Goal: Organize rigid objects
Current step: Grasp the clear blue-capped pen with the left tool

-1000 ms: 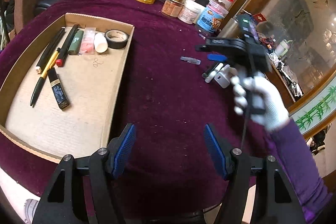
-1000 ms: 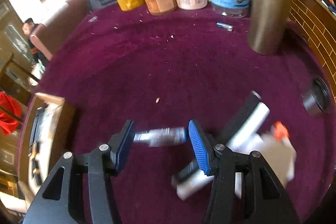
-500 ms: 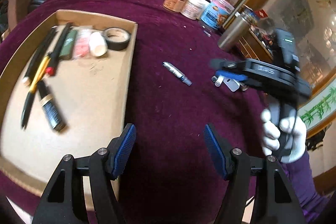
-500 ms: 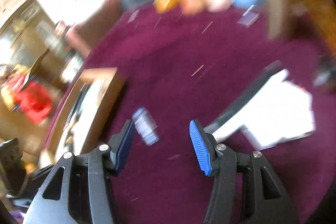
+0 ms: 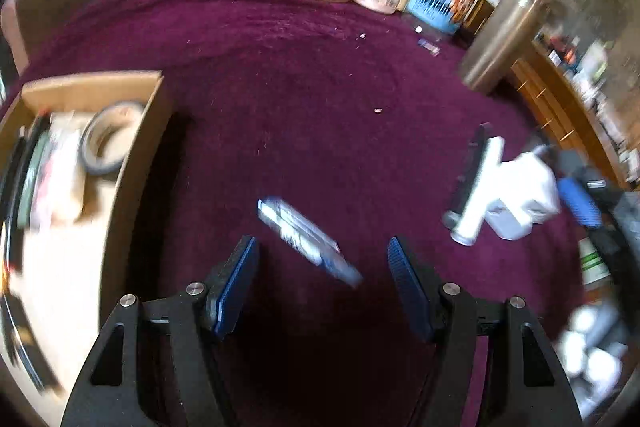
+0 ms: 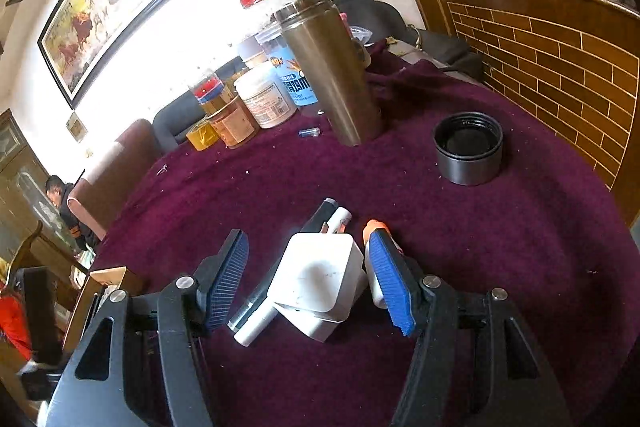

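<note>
Our left gripper (image 5: 322, 283) hangs over the purple cloth (image 5: 304, 99) with its fingers wide and nothing between the pads. A blurred silver-and-blue tube (image 5: 308, 241) lies on the cloth just ahead of the gap, slanting from 10 to 4 o'clock. At 9 o'clock sits the cardboard tray (image 5: 132, 163), with a tape roll (image 5: 106, 143) and smeared pens inside. At 3 o'clock lies the pile: a black pen (image 5: 466, 171), a white tube (image 5: 478, 187) and a white box (image 5: 524, 195).

Our right gripper (image 6: 310, 281) is also spread wide and empty, straddling that white box (image 6: 320, 279); we cannot tell if the pads touch it. An orange-capped piece (image 6: 376, 227) sits against the right pad. At 12 o'clock stand a steel flask (image 6: 332, 75) and jars (image 6: 264, 95); a black lid (image 6: 468, 153) rests at 1 o'clock.
</note>
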`<state>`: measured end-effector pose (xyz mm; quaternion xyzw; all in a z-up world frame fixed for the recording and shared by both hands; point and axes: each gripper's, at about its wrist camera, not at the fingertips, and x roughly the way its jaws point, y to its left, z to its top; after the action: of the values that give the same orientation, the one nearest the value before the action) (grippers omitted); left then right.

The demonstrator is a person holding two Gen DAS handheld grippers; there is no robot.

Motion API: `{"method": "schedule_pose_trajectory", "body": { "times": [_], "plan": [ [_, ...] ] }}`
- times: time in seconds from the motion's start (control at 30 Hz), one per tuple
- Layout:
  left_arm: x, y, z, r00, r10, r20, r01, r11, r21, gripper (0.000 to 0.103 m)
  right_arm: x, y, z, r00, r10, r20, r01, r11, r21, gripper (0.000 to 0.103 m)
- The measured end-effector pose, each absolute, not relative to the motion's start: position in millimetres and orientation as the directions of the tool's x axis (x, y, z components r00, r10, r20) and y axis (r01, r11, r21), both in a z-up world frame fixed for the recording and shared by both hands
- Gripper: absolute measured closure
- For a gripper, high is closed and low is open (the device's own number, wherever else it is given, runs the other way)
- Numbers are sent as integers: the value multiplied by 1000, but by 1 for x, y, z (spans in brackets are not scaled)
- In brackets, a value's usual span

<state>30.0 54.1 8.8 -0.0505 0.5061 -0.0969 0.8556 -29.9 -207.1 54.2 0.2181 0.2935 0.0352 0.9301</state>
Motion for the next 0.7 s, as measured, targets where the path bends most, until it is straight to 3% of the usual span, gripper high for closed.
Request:
{"method": "schedule_pose_trajectory", "body": {
  "times": [0.03, 0.07, 0.1, 0.17, 0.4, 0.53, 0.57, 0.7],
  "plan": [
    [30, 50, 9, 491, -198, -848, 134, 979, -151, 45, -31, -206, 55, 822, 200, -533, 56, 903, 426, 41],
    [29, 48, 9, 493, -198, -847, 152, 978, -140, 63, -27, -203, 51, 820, 209, -533, 51, 901, 431, 41],
    [26, 47, 9, 496, -198, -846, 169, 977, -129, 90, -26, -204, 51, 819, 215, -533, 47, 899, 435, 41],
    [19, 53, 10, 474, -245, -846, 195, 966, -170, 95, -24, -205, 50, 818, 219, -532, 44, 898, 437, 41],
    [3, 51, 7, 470, -239, -850, 215, 965, -152, 92, -19, -208, 46, 817, 216, -535, 53, 895, 442, 41],
    [-4, 34, 8, 514, -189, -836, 262, 963, -57, 87, -19, -211, 44, 817, 204, -539, 71, 892, 446, 41],
    [-5, 35, 9, 507, -213, -835, 271, 959, -80, 93, -19, -214, 43, 819, 204, -536, 75, 888, 453, 41],
    [-28, 52, 25, 506, -321, -800, 280, 939, -200, 93, -24, -220, 46, 836, 164, -524, 108, 886, 450, 41]
  ]
}}
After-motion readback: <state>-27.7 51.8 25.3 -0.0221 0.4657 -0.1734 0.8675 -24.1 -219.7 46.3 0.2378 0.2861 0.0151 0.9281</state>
